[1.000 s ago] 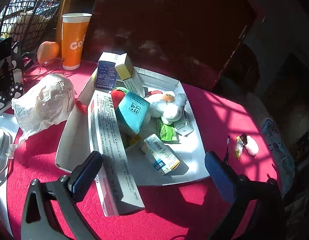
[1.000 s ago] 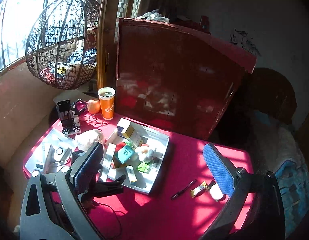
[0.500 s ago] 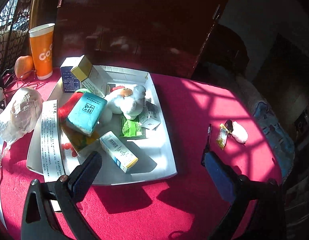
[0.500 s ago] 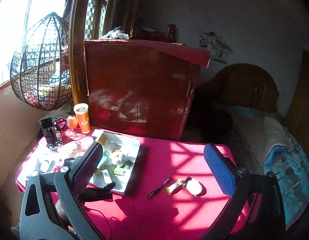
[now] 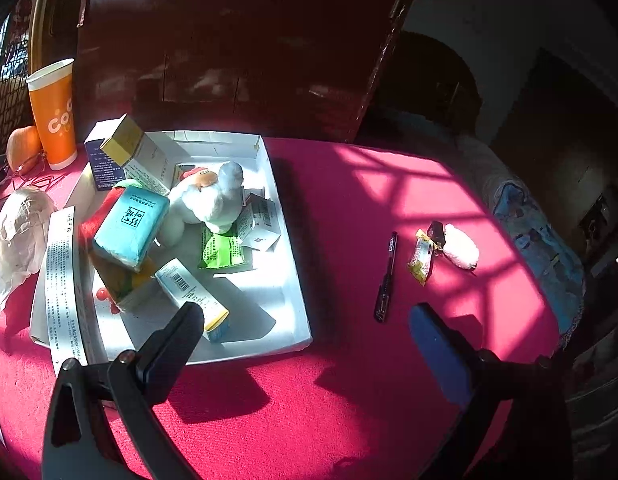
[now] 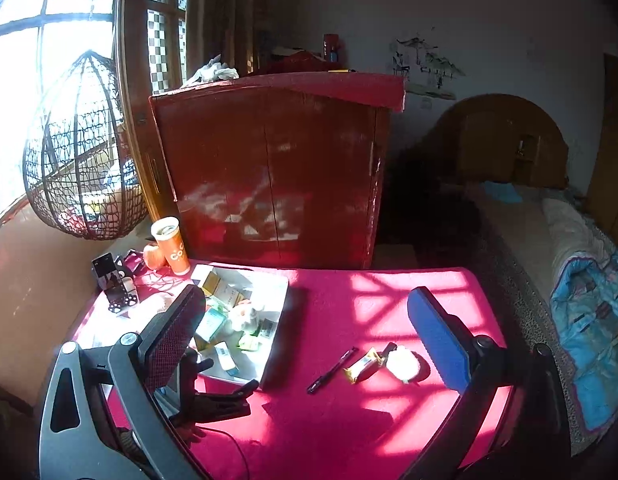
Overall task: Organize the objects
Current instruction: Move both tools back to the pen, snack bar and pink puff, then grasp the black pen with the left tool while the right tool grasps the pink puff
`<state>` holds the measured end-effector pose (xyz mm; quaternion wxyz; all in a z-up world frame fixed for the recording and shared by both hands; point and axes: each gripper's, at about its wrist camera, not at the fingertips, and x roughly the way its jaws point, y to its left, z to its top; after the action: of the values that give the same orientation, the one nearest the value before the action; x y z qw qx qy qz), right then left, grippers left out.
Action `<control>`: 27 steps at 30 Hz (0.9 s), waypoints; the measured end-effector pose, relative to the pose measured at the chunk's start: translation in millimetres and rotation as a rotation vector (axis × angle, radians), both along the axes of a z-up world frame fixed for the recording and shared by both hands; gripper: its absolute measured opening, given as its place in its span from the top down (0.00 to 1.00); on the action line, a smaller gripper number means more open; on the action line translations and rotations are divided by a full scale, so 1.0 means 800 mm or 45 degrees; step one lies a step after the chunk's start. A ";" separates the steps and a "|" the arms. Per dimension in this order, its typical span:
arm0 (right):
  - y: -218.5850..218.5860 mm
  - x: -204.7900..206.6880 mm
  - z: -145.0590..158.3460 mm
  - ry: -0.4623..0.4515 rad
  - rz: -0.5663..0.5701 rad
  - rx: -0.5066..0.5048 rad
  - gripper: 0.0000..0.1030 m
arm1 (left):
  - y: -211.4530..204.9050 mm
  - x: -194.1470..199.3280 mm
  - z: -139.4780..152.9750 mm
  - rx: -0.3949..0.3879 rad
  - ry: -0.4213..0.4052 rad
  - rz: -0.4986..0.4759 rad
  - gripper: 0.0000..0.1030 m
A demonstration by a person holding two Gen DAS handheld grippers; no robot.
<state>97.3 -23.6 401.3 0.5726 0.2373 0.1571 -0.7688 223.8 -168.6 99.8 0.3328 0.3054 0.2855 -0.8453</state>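
Right of the white tray, a black pen, a snack bar and a white ball lie loose; left gripper and right gripper both hover empty, jaws spread wide.

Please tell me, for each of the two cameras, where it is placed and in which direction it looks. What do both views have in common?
Left wrist view: sits on the left hand-held gripper, low over the red table, facing the white tray and the black pen; its two open fingers show.
Right wrist view: sits on the right hand-held gripper, higher and farther back, facing the table, the cabinet and the bed; its two open fingers show, with the left hand-held gripper below the left finger.
Both views show the tray, pen, yellow wrapper and orange cup.
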 end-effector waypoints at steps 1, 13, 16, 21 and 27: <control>0.005 -0.002 -0.001 -0.002 0.001 0.006 0.01 | 0.000 -0.001 -0.001 0.003 -0.003 0.000 0.00; 0.004 -0.017 -0.005 -0.023 -0.033 -0.042 0.01 | 0.013 -0.040 -0.007 -0.003 -0.059 -0.092 0.00; -0.014 -0.028 -0.029 -0.004 0.016 -0.040 0.01 | 0.019 -0.074 -0.012 -0.034 -0.109 -0.173 0.00; -0.021 -0.128 -0.109 -0.079 -0.001 -0.109 0.01 | 0.030 -0.139 -0.032 -0.108 -0.181 -0.390 0.00; -0.039 -0.270 -0.259 -0.109 -0.044 0.079 0.00 | 0.021 -0.193 -0.072 -0.108 -0.330 -0.478 0.00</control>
<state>-118.7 -55.0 193.9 0.5580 0.2900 0.1521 -0.7625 69.3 -152.1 42.4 0.2163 0.4448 0.1427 -0.8573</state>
